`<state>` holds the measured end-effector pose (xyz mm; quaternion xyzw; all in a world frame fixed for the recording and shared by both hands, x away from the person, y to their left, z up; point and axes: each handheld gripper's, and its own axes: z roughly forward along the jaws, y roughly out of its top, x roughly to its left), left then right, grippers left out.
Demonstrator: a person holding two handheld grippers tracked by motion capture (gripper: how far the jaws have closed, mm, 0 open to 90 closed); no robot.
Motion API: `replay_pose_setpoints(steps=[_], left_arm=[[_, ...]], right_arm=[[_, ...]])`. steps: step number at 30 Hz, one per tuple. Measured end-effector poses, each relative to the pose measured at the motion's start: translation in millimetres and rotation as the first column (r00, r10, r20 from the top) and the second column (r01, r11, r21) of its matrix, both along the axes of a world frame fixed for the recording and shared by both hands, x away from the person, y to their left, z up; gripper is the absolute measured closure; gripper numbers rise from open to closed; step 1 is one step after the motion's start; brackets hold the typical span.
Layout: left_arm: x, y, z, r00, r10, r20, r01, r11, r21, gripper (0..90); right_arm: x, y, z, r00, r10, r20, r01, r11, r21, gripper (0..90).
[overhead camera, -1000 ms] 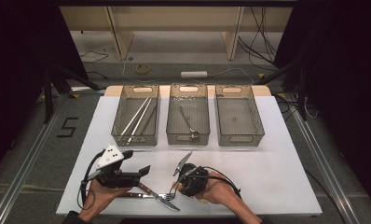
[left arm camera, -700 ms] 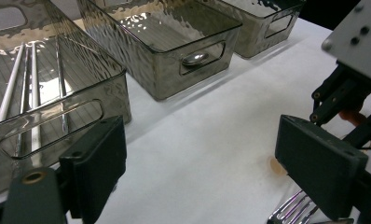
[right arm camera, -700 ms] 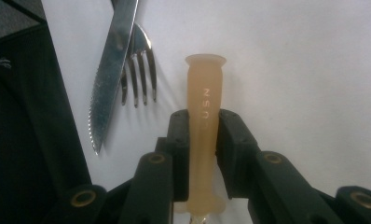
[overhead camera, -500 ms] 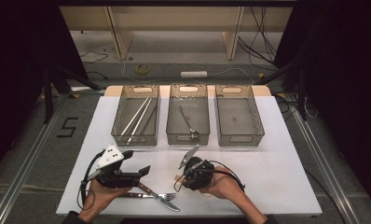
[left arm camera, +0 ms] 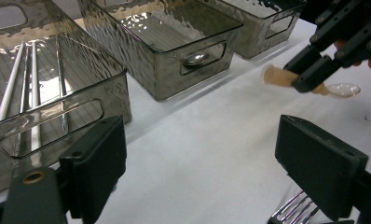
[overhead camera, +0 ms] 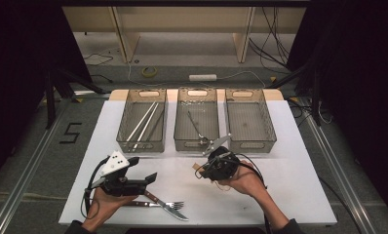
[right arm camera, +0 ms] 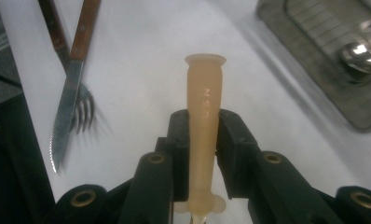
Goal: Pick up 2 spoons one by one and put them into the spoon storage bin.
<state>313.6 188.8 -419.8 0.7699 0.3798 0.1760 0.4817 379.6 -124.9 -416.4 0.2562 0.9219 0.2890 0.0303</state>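
Observation:
My right gripper (overhead camera: 205, 170) is shut on the beige handle of a spoon (right arm camera: 204, 116), held above the white table just in front of the middle tray (overhead camera: 189, 145). In the left gripper view that spoon (left arm camera: 278, 75) sticks out of the right gripper (left arm camera: 314, 70), its shiny bowl on the far side. My left gripper (overhead camera: 143, 169) hangs open over the table's front left, with nothing between its black fingers (left arm camera: 97, 163). A fork (overhead camera: 175, 205) and a wooden-handled knife (overhead camera: 166, 206) lie crossed on the table just in front of it.
Three clear trays stand in a row at the back. The left tray (overhead camera: 141, 146) holds long metal rods (left arm camera: 16, 88), the middle one a metal spoon (overhead camera: 196, 126), the right tray (overhead camera: 253, 145) nothing. The table's front edge is close behind the cutlery.
My right gripper has lifted the spoon and carried it away from the person and to the right, toward the middle tray. The left gripper has stayed put.

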Motion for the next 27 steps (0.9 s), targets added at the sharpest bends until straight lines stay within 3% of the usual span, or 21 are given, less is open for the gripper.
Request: replay_pose_setpoints(steps=[13, 27], left_arm=[[-0.1, 0.0, -0.1, 1.0000, 0.002, 0.001, -0.002, 1.0000, 0.002, 16.1], [0.1, 0.0, -0.3, 1.0000, 0.000, 0.001, 0.000, 1.0000, 0.002, 16.0]], right_arm=[[25.1, -18.9, 11.7, 0.9955, -0.092, 0.023, 0.091, 0.9937, 0.066, 76.0], [65.7, -18.2, 45.2, 0.9806, -0.189, 0.051, 0.178, 0.9699, 0.166, 76.0]])
